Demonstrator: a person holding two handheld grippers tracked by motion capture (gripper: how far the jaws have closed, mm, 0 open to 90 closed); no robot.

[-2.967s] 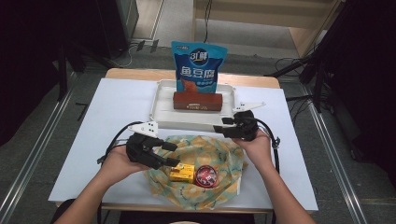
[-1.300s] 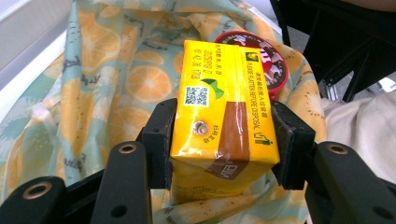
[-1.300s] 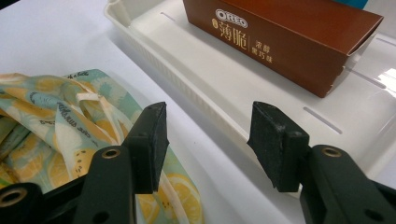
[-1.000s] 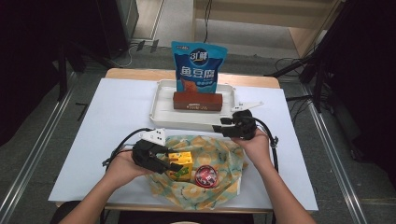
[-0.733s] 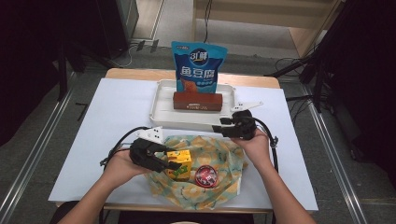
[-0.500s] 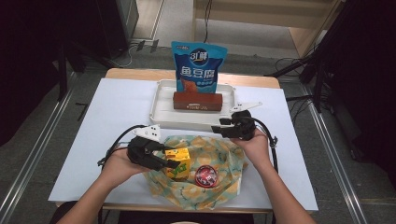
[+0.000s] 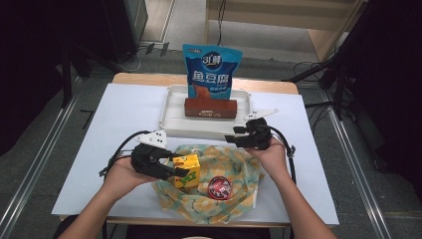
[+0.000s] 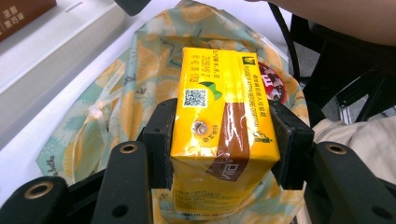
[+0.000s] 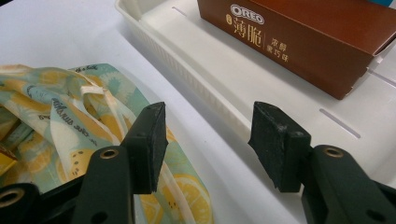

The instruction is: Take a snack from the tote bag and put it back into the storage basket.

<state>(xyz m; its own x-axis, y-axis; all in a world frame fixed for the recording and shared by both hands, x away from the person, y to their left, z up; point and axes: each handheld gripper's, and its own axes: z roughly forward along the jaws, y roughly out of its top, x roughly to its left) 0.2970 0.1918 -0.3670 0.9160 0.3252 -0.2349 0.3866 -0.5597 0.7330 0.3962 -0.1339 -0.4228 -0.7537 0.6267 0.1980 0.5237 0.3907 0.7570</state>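
Clamping the yellow drink carton [image 8: 219, 116] in our left gripper [image 7: 171, 169] above the lemon-print bag [image 7: 234, 164], we judge unpacking partly done, with the red round tin [image 7: 219, 186] left and our right gripper [image 9: 208, 140] open beside the white tray [image 7: 209, 127].

A white tray [image 7: 171, 112] sits at the far middle of the white table [image 7: 119, 114]. Inside it lies a brown Oreo box [image 7: 211, 107], lengthwise, with a blue snack bag [image 7: 211, 69] standing upright just behind it, against the tray's far wall. A round red tin [image 7: 220, 186] rests nearer the table's front edge, well apart from the tray. Beyond the table a strip of wooden edge [image 7: 149, 78] shows, then grey floor [image 7: 189, 25] with cables [image 7: 149, 50].
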